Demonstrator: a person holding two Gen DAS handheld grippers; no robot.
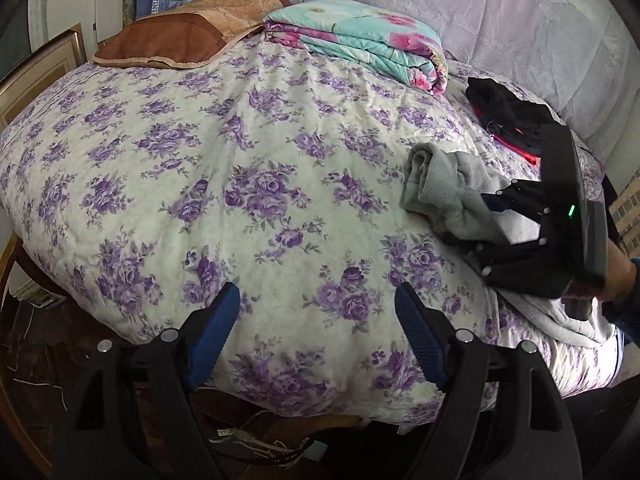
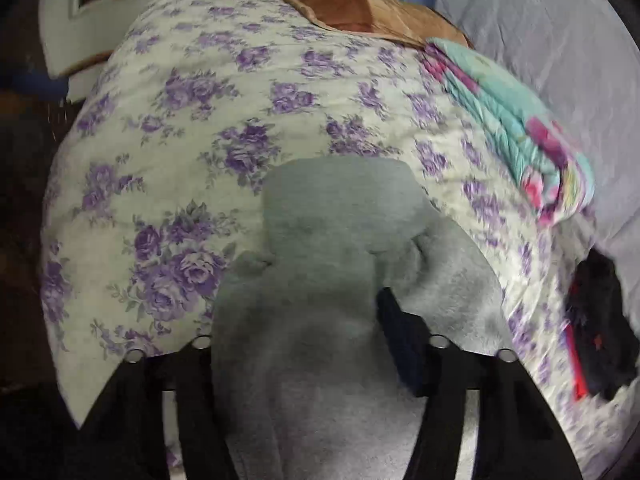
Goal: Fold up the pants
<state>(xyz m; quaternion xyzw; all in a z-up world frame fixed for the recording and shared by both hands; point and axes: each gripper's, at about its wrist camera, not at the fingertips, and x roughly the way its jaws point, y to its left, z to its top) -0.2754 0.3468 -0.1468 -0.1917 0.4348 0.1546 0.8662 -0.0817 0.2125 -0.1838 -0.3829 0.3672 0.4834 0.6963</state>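
The grey sweatpants (image 1: pixel 444 196) lie bunched at the right side of the floral bedspread (image 1: pixel 240 184). My right gripper (image 1: pixel 486 216) is shut on a fold of the grey pants and holds it just above the bed. In the right wrist view the grey pants (image 2: pixel 320 280) fill the space between the fingers, with the right blue pad (image 2: pixel 400 332) pressed against the cloth; the left pad is hidden under the fabric. My left gripper (image 1: pixel 318 332) is open and empty over the near edge of the bed, well left of the pants.
A folded teal and pink floral quilt (image 1: pixel 360 40) and a brown pillow (image 1: pixel 180 36) lie at the head of the bed. A black garment with red trim (image 1: pixel 508 120) lies beyond the pants. A lilac curtain (image 1: pixel 480 12) hangs behind. Dark floor is below the bed edge.
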